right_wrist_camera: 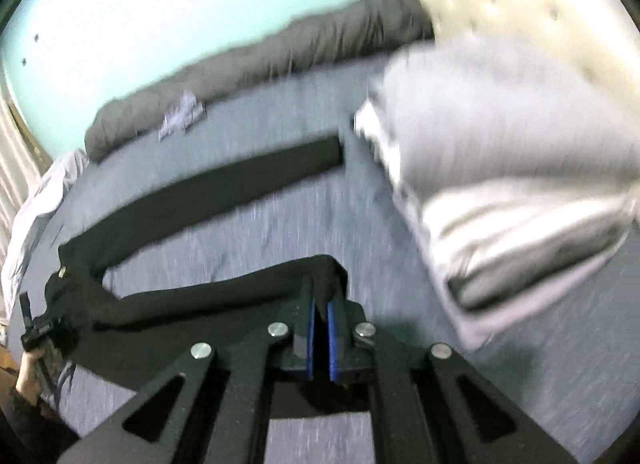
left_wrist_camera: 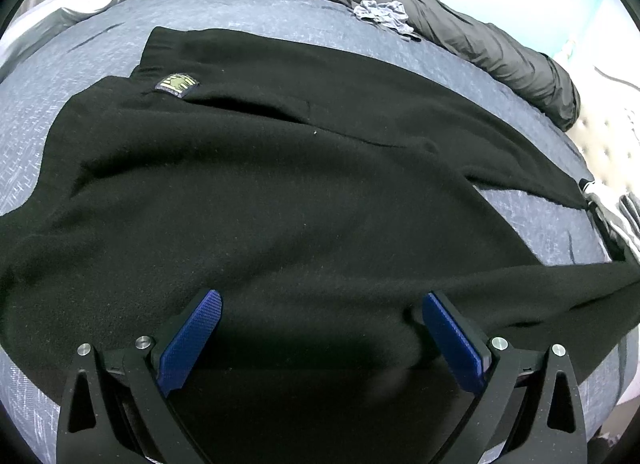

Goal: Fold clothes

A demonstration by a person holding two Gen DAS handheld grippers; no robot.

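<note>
Two grippers work the black trousers [left_wrist_camera: 280, 192] on the bed [left_wrist_camera: 100, 48]: right gripper [right_wrist_camera: 319, 304] clamped on one leg's hem, left gripper [left_wrist_camera: 322, 304] apart above the waist. Next, likely laying that leg over the other.

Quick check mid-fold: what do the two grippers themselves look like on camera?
Both match: the left gripper and right gripper have matte black frames with triangular cutouts, round silver bolt heads, and blue textured pads lining the jaws. No cables, markings or sleeves show.
</note>
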